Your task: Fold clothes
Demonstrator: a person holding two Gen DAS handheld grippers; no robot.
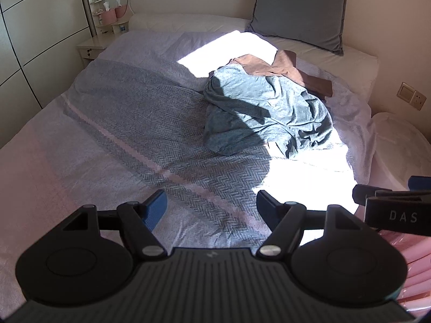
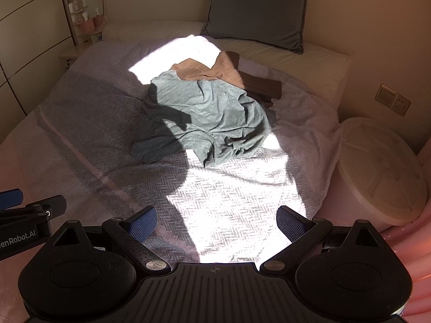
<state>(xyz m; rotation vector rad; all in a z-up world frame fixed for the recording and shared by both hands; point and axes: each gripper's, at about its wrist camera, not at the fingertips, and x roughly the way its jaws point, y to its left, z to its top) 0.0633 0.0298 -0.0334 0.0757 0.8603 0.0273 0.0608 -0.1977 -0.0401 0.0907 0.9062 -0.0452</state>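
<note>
A crumpled grey-green garment [image 1: 266,113] lies heaped on the bed, partly in sunlight; it also shows in the right wrist view [image 2: 210,118]. A brown garment [image 1: 272,67] lies crumpled behind it, touching it, seen too in the right wrist view [image 2: 204,71]. A dark brown folded piece [image 1: 317,83] lies to its right. My left gripper [image 1: 211,210] is open and empty, low over the bedspread, well short of the heap. My right gripper [image 2: 216,224] is open and empty, also short of the heap. Each gripper's side shows at the edge of the other's view.
The bed has a grey herringbone bedspread [image 1: 129,123] with a pale stripe. A grey cushion [image 1: 299,8] leans at the head. A nightstand [image 1: 91,45] and wardrobe stand left. A round white container [image 2: 377,172] and a wall socket [image 2: 393,99] are right of the bed.
</note>
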